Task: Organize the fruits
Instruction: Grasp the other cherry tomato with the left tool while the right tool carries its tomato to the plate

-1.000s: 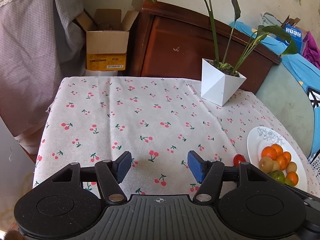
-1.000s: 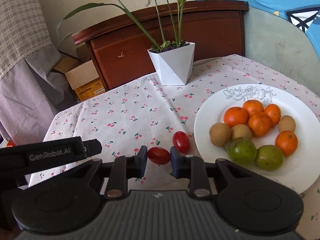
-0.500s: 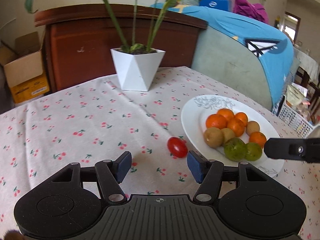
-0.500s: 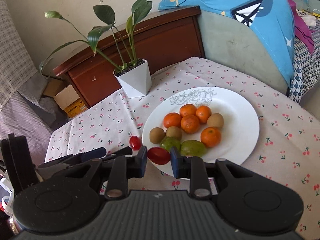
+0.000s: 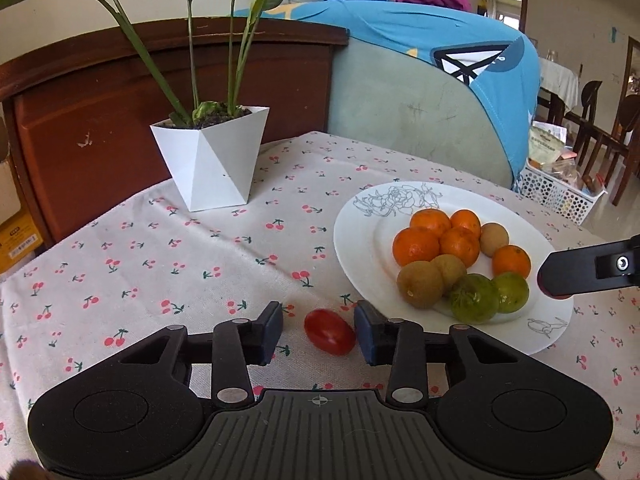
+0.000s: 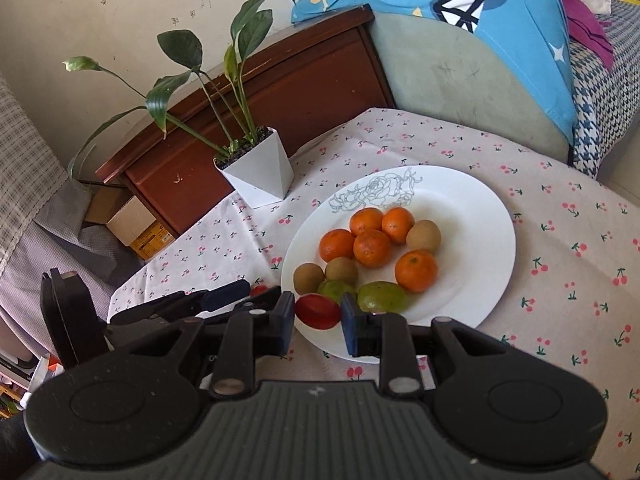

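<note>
A small red cherry tomato (image 5: 330, 332) lies on the cherry-print tablecloth, just left of the white plate (image 5: 360, 240). My left gripper (image 5: 320, 334) straddles it and its jaws are closing; the right pad is at the tomato's skin, while a gap remains at the left pad. My right gripper (image 6: 317, 320) is shut on a second cherry tomato (image 6: 317, 312) and holds it over the near-left rim of the plate (image 6: 480, 220). On the plate lie several oranges (image 6: 372, 248), brown fruits (image 6: 308, 278) and green fruits (image 6: 382, 296). In the left wrist view the right gripper (image 5: 546, 278) reaches in from the right.
A white faceted pot with a leafy plant (image 5: 212, 160) stands at the back of the table. Behind it are a brown wooden cabinet (image 5: 100, 120) and a sofa under blue cloth (image 5: 440, 80). A cardboard box (image 6: 132, 220) sits on the floor to the left.
The left gripper swung right from bare cloth to the tomato beside the plate, and its jaws narrowed around it. The right gripper carried its tomato up over the plate's edge.
</note>
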The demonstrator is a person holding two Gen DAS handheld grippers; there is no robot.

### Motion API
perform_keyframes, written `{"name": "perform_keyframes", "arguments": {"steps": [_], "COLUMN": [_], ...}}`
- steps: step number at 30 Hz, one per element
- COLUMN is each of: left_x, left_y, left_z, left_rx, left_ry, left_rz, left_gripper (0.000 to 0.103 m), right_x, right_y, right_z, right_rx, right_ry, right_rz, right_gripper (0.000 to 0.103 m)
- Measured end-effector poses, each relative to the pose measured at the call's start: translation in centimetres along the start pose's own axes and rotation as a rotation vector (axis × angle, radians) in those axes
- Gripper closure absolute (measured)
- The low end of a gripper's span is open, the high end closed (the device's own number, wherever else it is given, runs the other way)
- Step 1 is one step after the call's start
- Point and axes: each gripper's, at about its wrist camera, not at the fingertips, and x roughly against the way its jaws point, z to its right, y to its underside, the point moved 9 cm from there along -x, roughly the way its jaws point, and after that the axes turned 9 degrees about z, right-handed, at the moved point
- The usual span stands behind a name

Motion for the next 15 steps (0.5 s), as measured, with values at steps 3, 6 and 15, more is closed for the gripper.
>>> {"name": "perform_keyframes", "arguments": {"steps": [3,6,15], "left_x": [-0.02,0.31,0.78], "left_y": [0.05,0.24,0.47], "left_z": [0.38,0.67,0.79], "left_rx": [-0.033,-0.055,-0.052], "left_ry": [0.004,-0.012,-0.041], "left_rz": [0.002,0.0,-0.003], "left_gripper": [0.075,0.079,0.077], "right_x": [-0.37,-0.66,-0.89], "right_y": [0.06,0.14,0.06], "right_z": [0.47,0.9,0.85], "right_rx": [-0.036,-0.061,-0.056], "right_ry": [0.005,0.014,0.013], "right_rz": [-0.009,-0.015,-0.008], "right_gripper": [0.078,0.078,0.078]}}
